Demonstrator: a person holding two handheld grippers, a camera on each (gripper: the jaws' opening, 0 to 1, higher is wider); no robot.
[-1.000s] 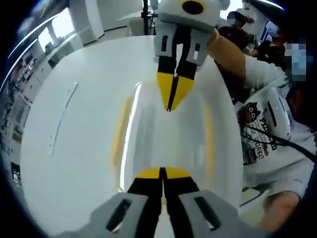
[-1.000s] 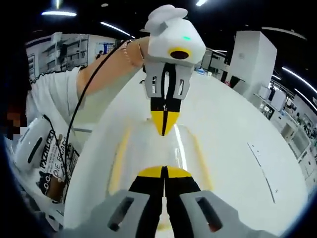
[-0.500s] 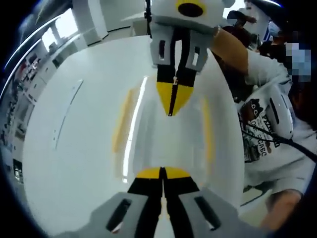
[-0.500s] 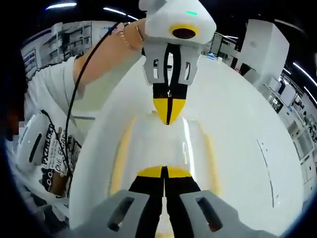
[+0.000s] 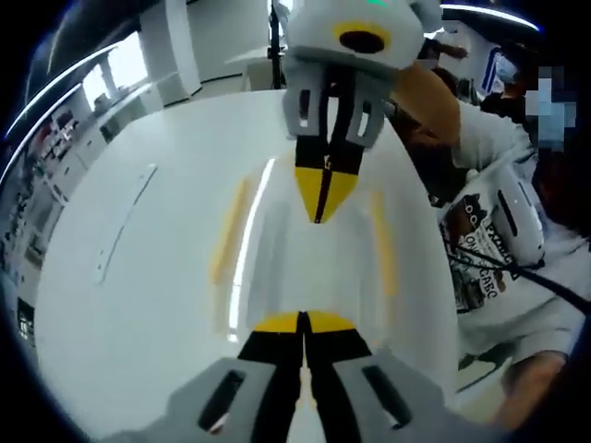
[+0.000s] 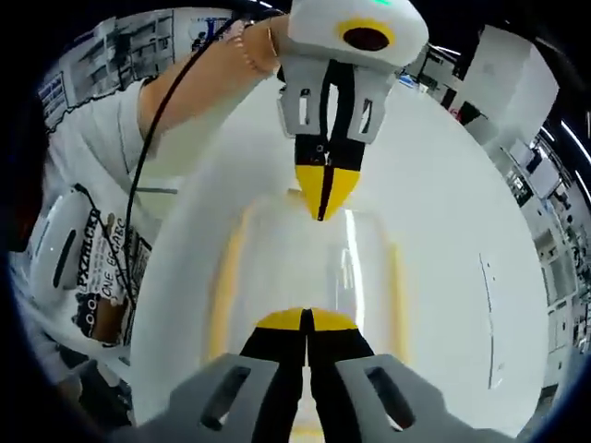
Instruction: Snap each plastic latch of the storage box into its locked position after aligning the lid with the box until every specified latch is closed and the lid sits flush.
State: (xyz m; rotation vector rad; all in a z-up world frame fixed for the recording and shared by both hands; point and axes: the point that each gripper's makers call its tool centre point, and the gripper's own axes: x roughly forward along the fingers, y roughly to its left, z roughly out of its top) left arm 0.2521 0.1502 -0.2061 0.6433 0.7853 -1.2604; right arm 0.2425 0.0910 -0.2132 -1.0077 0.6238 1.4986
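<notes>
The box [image 5: 314, 268] lies flat on a white table [image 5: 138, 277], between the two grippers, which face each other across it; its clear lid [image 6: 309, 263] is on, and a yellow latch [image 5: 226, 231] runs along each long side, one more latch [image 6: 224, 295] showing the same way in the right gripper view. The left gripper [image 5: 303, 325] has its yellow-tipped jaws pressed together at the near short end of the box, holding nothing; in the right gripper view it comes in from the top [image 6: 322, 194], tips together over the far end. The right gripper [image 6: 307, 321] is likewise closed on nothing at its own end, and in the left gripper view it points down at the far end [image 5: 320, 196]. Whether either tip touches the lid cannot be told. The table is glossy and throws back a bright strip of ceiling light across the lid. A thin marked line [image 5: 125, 221] lies on the table well apart from the box. Bare table runs on both sides of the box; on one side its edge is near, with the person [image 5: 499, 249] just beyond it. The person's shirt carries dark print [image 6: 102, 277], partly readable as "ONE", the rest too bent to read. Beyond the table stand white cabinets [image 6: 503, 78], shelving [image 6: 83, 69] and ceiling strip lights [image 5: 480, 11].
</notes>
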